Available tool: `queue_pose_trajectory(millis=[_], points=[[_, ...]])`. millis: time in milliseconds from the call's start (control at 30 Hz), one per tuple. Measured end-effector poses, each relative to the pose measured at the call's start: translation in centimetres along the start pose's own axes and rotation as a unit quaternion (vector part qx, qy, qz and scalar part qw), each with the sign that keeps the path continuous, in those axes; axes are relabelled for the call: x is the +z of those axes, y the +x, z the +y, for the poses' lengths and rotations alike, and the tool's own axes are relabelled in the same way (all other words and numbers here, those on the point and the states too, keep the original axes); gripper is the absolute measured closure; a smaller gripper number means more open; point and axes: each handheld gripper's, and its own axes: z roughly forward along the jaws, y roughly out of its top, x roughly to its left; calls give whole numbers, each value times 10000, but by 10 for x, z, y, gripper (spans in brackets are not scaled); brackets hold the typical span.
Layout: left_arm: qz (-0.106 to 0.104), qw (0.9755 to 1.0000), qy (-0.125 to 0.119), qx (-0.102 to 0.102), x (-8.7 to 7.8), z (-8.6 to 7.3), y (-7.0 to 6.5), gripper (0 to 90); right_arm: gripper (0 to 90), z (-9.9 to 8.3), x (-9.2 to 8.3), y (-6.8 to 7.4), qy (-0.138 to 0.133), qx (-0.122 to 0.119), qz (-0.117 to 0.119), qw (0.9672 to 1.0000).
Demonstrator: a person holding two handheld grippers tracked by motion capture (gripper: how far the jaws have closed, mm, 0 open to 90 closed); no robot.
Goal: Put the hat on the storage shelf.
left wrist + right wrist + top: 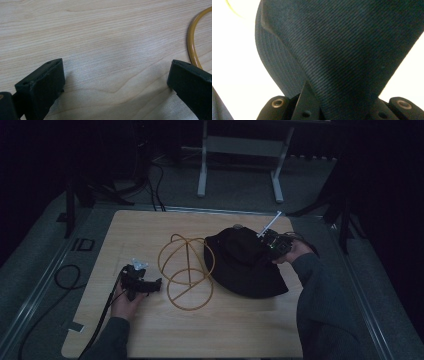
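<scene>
On the table (150, 335), the right gripper (272, 245) is clamped on the black hat (245, 265), its contact apparently fabric-hidden, while the left gripper (150, 285) gapes wide, empty, beside the yellow wire frame (187, 272).

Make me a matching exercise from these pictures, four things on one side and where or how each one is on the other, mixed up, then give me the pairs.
Things:
1. black hat
2. yellow wire frame
3. left tongs
4. right tongs

States:
A. open, nothing between the jaws, low over the wooden table
B. shut on dark fabric
C. lying at the right of the table, pinched at its far edge
D. standing in the middle of the table, between the two hands

Pairs: 1-C, 2-D, 3-A, 4-B
</scene>
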Motion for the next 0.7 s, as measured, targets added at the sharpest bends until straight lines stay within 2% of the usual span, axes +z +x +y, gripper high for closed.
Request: queue_pose_trajectory(millis=[400, 700], points=[[1, 10000, -8, -9, 0, 0, 0, 16, 874, -1, -14, 2, -264, -25, 26, 9996], [0, 10000, 1, -2, 0, 0, 0, 15, 874, -2, -22, 2, -347, -44, 47, 9994]])
